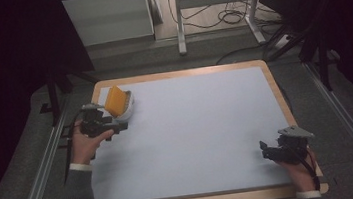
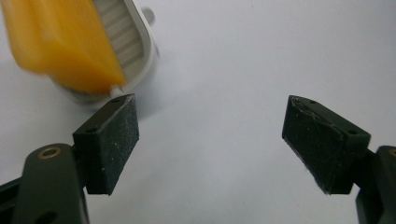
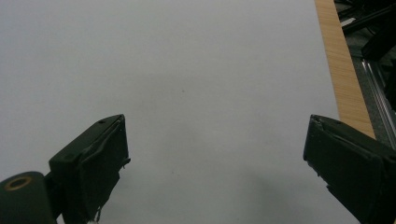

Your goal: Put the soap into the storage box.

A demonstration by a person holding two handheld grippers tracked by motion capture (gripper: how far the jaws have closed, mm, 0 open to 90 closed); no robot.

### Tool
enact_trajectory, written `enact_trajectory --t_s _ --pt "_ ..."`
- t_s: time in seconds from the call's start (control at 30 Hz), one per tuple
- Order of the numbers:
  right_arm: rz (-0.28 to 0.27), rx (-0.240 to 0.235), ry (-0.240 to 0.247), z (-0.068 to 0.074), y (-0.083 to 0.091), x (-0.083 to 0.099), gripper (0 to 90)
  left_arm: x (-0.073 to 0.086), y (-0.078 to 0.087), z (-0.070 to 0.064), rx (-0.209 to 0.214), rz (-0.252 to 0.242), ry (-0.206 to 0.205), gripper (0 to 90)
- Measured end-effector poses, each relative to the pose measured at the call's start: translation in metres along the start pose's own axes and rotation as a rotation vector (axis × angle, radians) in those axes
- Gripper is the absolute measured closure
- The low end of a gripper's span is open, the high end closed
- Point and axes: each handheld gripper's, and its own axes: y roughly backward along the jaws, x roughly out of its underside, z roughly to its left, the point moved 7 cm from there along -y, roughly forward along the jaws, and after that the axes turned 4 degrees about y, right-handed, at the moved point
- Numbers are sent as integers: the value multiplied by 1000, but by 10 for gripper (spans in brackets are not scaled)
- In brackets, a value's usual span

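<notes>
Left gripper [image 1: 117, 124] is sitting at the ten o'clock corner of the pale grey table with its light wooden rim [image 1: 278, 93], jaws spread wide, clamping nothing. Its own view is showing the white ribbed plastic container with a tilted orange-yellow lid [image 2: 88, 46] just off the tip of one black pad [image 2: 109, 142], seemingly touching; from the high view that contact is unreadable. Right gripper [image 1: 269, 149] is resting at four o'clock, jaws apart over bare surface.
</notes>
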Motion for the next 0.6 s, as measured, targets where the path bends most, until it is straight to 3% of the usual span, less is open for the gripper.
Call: enact_trajectory --t_s 0.03,0.2,0.3,0.4,0.6 --pt "-1 -2 -2 1 0 0 65 10 -1 -4 7 -4 -8 195" --pt "-1 -7 -5 2 1 -1 65 32 -3 -9 23 18 -28 186" --pt "-4 -10 -4 3 1 -2 65 48 -2 -15 58 -11 0 186" --pt "-2 -12 -2 3 0 -2 65 55 -7 -22 93 -6 4 186" --pt "0 -9 0 3 0 -1 66 60 -13 -27 103 -1 7 197"
